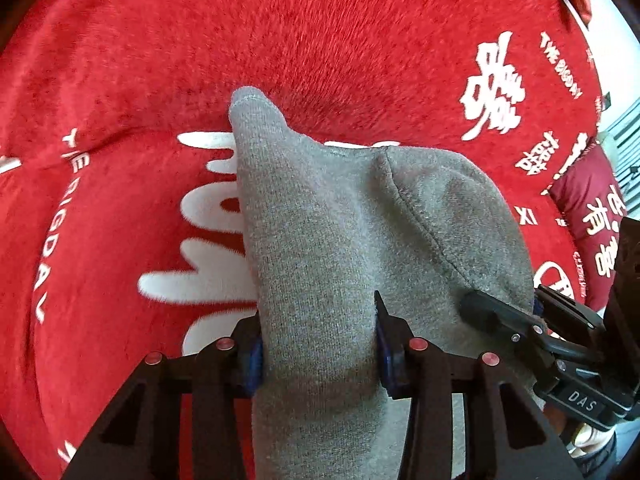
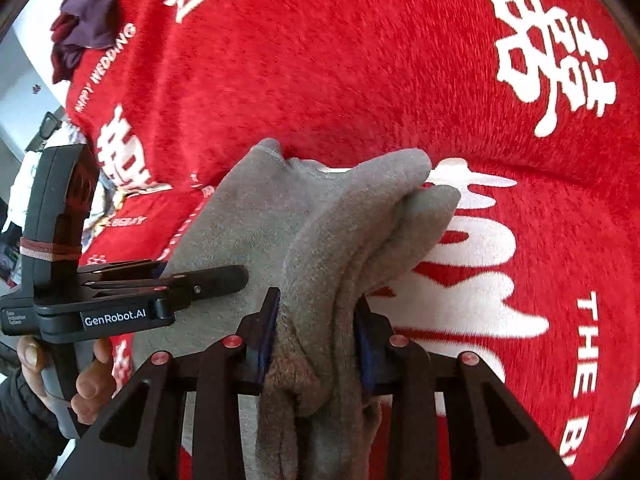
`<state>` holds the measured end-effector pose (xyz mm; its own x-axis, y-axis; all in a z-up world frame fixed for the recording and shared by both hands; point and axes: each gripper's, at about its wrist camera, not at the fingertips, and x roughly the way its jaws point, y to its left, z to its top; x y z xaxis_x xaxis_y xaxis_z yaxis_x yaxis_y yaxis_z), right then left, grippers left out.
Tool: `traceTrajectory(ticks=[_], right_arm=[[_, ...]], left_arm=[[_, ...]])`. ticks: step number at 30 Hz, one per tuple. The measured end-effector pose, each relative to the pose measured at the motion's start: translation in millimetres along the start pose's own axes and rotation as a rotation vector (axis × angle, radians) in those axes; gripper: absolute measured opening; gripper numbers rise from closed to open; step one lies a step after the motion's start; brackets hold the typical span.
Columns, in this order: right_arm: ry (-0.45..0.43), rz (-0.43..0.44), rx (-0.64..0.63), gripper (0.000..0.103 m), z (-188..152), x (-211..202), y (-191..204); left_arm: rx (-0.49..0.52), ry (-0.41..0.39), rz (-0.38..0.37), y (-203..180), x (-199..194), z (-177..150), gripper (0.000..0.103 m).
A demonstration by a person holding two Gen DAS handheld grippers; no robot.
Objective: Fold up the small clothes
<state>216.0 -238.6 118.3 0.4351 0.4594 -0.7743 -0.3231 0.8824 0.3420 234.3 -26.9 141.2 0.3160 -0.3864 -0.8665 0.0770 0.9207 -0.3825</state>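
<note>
Between both claws' pads, grey sock (image 1: 320, 240)

left wrist: looks steeply down along its black two-finger left gripper (image 1: 320, 344), very near | right wrist: same downward look along the right gripper (image 2: 316, 340), close | shared: grey knitted sock (image 1: 340, 248), red plush blanket with white lettering (image 1: 320, 32); each view shows the other gripper

A plush red blanket (image 2: 320, 72) printed with white Chinese characters and English lettering is covering the surface. A heap of dark purple and maroon clothes (image 2: 80, 28) is lying at its far edge.
</note>
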Motion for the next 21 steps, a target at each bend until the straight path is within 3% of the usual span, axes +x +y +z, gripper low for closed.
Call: traceTrajectory(ticks=[11,18,19,21], right_arm=[[-0.025,-0.009,-0.083,0.036,-63,-48,64],[0.034,-0.034,-0.091,0.036,-114,-27,69],[0.059,-0.05,-0.091,0.036,-123,-18,67],[0.111,-0.095,-0.079,0.042,-136,-3,59]], left_arm=[[0.051,-0.047,0.034,-3,-55,-76,0.045],[0.022,0.023,0.059,22,-26,-128,0.046],[0.012,0.039,0.074,26,-19,-134,0.047],[-0.022,0.028,0.092,39,-12,-147,0.07]])
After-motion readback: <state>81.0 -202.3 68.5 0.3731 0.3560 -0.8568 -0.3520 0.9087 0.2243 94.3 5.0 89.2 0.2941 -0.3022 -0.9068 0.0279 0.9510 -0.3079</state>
